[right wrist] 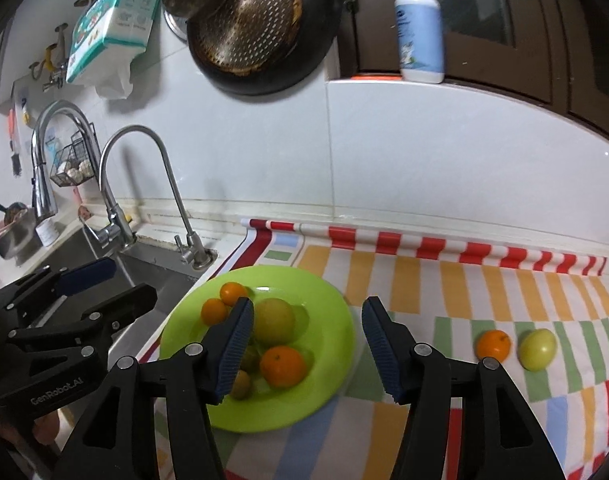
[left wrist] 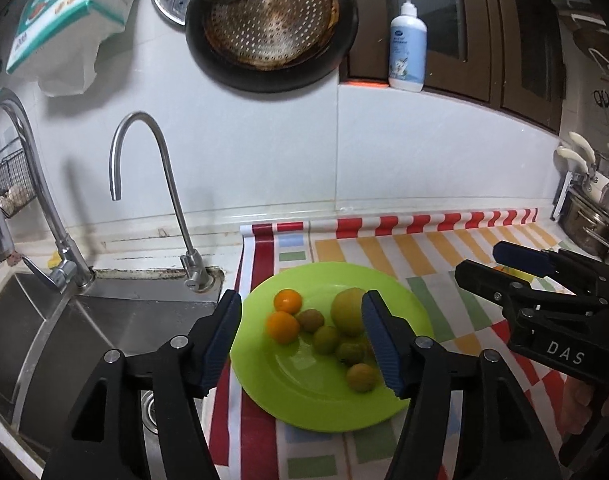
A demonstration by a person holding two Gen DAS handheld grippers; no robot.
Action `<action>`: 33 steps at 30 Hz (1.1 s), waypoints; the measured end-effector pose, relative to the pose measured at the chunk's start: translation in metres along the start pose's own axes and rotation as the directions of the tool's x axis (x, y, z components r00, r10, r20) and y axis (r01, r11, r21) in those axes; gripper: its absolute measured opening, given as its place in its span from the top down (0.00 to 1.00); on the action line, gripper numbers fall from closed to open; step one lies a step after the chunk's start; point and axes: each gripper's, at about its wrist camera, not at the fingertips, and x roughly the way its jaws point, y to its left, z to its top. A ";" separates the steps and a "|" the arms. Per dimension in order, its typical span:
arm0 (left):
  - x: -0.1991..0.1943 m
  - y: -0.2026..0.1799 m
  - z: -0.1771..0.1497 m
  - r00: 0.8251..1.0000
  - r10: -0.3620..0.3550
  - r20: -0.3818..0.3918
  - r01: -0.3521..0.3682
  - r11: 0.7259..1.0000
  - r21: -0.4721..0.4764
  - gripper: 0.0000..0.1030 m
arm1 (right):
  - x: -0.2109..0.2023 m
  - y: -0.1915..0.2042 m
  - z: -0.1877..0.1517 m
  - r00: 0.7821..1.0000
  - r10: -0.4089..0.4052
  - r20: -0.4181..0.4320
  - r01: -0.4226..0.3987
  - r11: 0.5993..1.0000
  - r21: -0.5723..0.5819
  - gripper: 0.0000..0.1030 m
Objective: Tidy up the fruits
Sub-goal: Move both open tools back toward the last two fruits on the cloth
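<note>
Right wrist view: both hand-held grippers (right wrist: 304, 344) spread, empty; plate (right wrist: 324, 344) overhangs sink-side counter edge.

My L wrist cam looks down close on the green plate (left wrist: 324, 408) at 12; R cam shares it at 10.

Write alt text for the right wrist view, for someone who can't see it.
The open right gripper hovers over a green plate holding oranges and greenish fruits. An orange and a green fruit lie on the striped cloth to the right; the left gripper is over the sink.
</note>
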 end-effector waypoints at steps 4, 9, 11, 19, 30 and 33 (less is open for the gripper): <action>-0.011 -0.012 -0.001 1.000 0.002 0.016 -0.002 1.000 -0.001 0.29 | -0.021 -0.010 -0.006 0.999 -0.028 0.022 0.028 0.999 0.017 0.36; -0.022 -0.031 -0.004 1.000 -0.004 0.027 0.004 1.000 0.007 0.22 | -0.041 -0.024 -0.014 0.998 -0.056 0.028 0.055 0.998 0.035 0.30; -0.027 -0.038 -0.005 0.999 -0.010 0.033 0.009 1.000 0.010 0.21 | -0.050 -0.031 -0.017 0.997 -0.075 0.034 0.074 0.996 0.040 0.30; -0.044 -0.073 -0.002 0.996 -0.037 0.076 0.035 0.999 0.031 0.14 | -0.083 -0.058 -0.026 0.990 -0.127 0.054 0.124 0.991 0.052 0.26; -0.056 -0.117 0.003 0.993 -0.049 0.111 0.044 0.998 0.042 0.12 | -0.118 -0.098 -0.032 0.980 -0.180 0.086 0.175 0.983 0.058 0.25; -0.056 -0.131 0.004 0.992 -0.052 0.113 0.047 0.998 0.049 0.12 | -0.124 -0.109 -0.035 0.979 -0.186 0.087 0.182 0.982 0.059 0.24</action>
